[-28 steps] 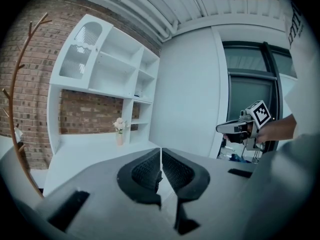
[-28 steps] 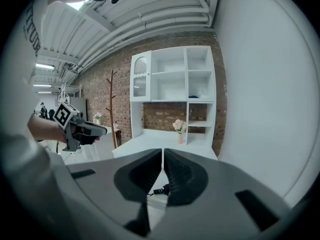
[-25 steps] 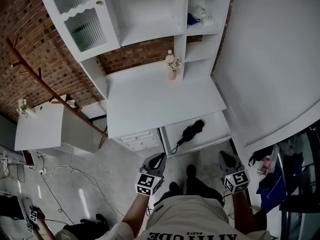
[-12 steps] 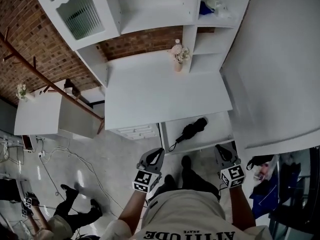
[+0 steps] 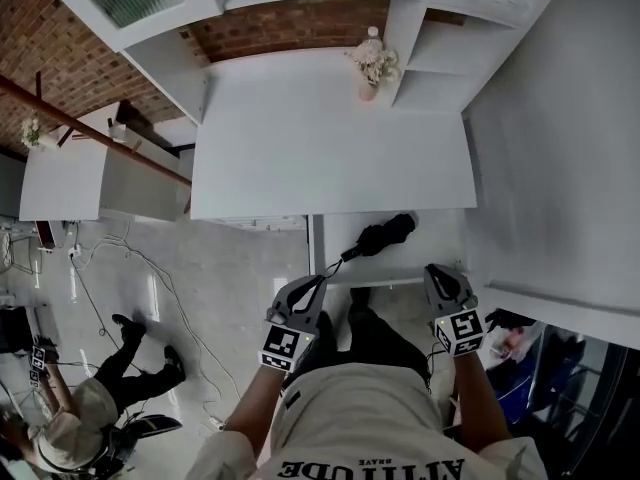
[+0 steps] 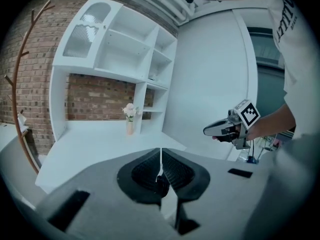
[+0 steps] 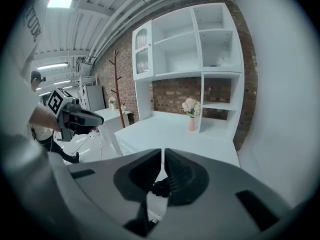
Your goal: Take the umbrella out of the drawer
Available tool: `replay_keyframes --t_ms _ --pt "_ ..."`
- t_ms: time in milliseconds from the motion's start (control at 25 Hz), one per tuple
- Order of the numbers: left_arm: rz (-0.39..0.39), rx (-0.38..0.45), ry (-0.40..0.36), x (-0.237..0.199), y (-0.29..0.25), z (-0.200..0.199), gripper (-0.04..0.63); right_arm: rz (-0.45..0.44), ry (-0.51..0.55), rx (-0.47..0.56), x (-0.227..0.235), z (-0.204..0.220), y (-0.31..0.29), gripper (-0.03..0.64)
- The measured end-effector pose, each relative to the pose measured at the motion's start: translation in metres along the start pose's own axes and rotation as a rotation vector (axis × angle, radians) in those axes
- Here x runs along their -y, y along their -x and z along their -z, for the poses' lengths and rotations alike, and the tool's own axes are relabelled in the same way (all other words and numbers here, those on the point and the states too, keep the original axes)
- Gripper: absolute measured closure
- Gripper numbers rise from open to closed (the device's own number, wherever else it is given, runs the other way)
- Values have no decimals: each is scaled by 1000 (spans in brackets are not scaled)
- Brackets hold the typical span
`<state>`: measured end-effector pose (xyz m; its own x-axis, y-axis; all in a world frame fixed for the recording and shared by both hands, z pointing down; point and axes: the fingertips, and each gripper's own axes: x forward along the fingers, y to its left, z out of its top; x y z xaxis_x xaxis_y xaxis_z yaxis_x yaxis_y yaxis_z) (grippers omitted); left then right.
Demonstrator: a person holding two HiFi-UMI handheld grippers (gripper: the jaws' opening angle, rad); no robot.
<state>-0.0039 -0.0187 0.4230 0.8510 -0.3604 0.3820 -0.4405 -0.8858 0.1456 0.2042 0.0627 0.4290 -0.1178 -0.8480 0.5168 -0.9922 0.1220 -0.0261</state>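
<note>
In the head view a black folded umbrella (image 5: pixel 382 237) lies aslant in the open white drawer (image 5: pixel 440 240) under the desk, its strap end towards the drawer's left front corner. My left gripper (image 5: pixel 312 284) is shut and empty, just before that corner. My right gripper (image 5: pixel 438 271) is shut and empty too, over the drawer's front edge at the right. The umbrella lies between the two tips, touching neither. In the left gripper view the left gripper (image 6: pixel 161 151) has its jaws together, and the right gripper (image 6: pixel 222 129) shows beside it. In the right gripper view the right gripper (image 7: pixel 163 154) is shut.
The white desk (image 5: pixel 320 158) carries a small vase of flowers (image 5: pixel 370 68) at the back, with white shelves (image 5: pixel 450 63) above. At the left stand a low white cabinet (image 5: pixel 60 183) and a wooden coat stand (image 5: pixel 90 118). Cables (image 5: pixel 150 288) trail on the floor near another person (image 5: pixel 80 408).
Both grippers have come forward to the drawer's front edge and stay shut. The head view has tipped down, so the desk and drawer sit closer. The umbrella has not moved.
</note>
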Motion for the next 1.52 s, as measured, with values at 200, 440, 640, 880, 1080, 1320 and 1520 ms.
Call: replay_keyframes --t_ms 200,440,640,880,1080,1320,1520 --pt "-16 -28 27 5 -29 8 566 -58 16 -50 24 15 -35 580" --pt "-42 -61 39 2 -60 21 566 -139 68 -140 41 48 -83 580" --pt "-46 -97 40 6 -78 35 565 -243 146 -230 37 78 -121 580" --pt "-49 -118 72 7 -97 54 566 -331 221 -320 30 126 -161 578" --pt "-44 -147 106 8 -110 85 566 -403 305 -403 24 160 -189 517" --pt "-48 -172 116 1 -128 105 566 -478 462 -490 19 191 -218 479" --pt "-46 -182 127 -4 -140 115 566 -546 645 -573 11 226 -239 390"
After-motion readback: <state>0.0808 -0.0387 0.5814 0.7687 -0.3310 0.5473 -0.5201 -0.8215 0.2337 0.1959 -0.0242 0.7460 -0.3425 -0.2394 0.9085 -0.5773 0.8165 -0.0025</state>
